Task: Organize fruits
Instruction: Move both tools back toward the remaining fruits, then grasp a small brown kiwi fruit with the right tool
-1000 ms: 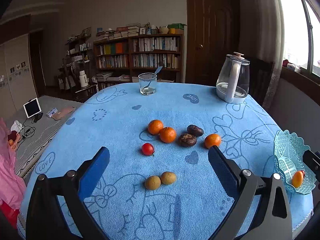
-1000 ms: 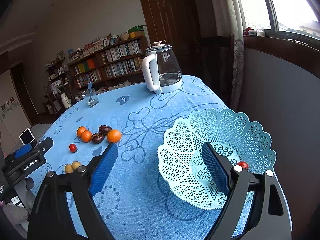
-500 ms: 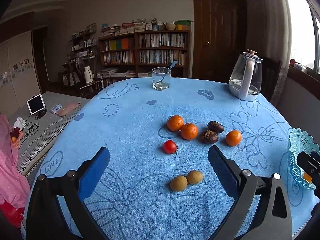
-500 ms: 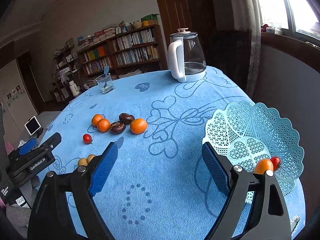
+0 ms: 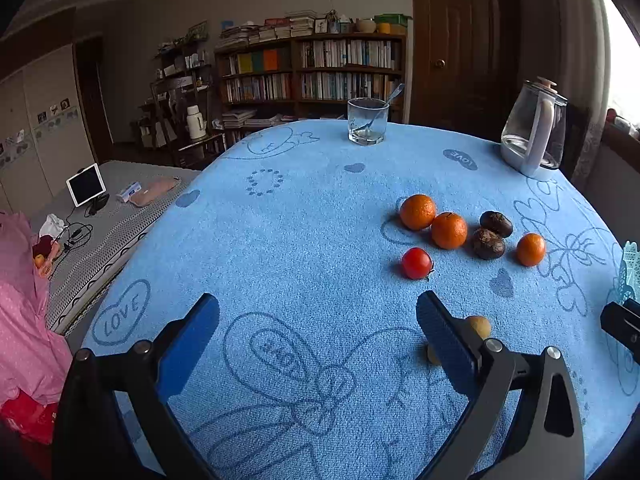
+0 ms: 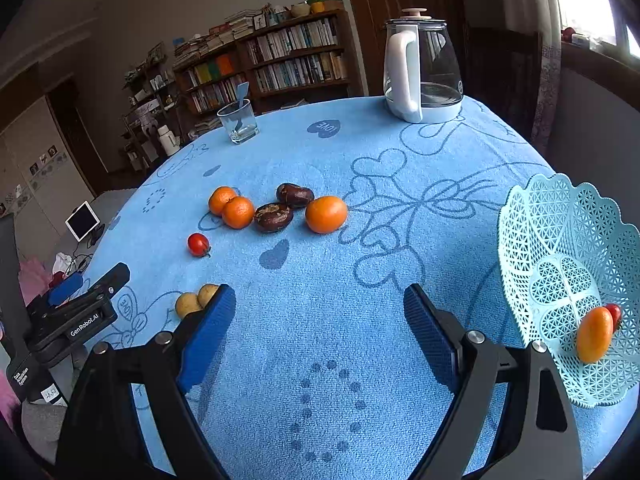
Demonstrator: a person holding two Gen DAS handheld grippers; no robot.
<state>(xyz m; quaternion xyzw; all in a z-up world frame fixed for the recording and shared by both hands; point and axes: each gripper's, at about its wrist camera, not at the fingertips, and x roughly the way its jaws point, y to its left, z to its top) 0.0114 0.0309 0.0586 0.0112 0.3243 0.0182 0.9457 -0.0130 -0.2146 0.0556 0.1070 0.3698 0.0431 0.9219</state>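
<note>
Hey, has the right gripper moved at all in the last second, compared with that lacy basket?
Yes. The right gripper has swung left: the basket, earlier between its fingers, now sits off to the right.

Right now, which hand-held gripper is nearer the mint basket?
Right. The right hand-held gripper hangs open over the cloth just beside the mint basket; the left hand-held gripper is open further along the table, by the two yellowish fruits.

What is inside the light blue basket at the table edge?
The basket holds an oval orange fruit and a small red fruit partly hidden behind it. Its near floor is covered by the right gripper's frame.
</note>
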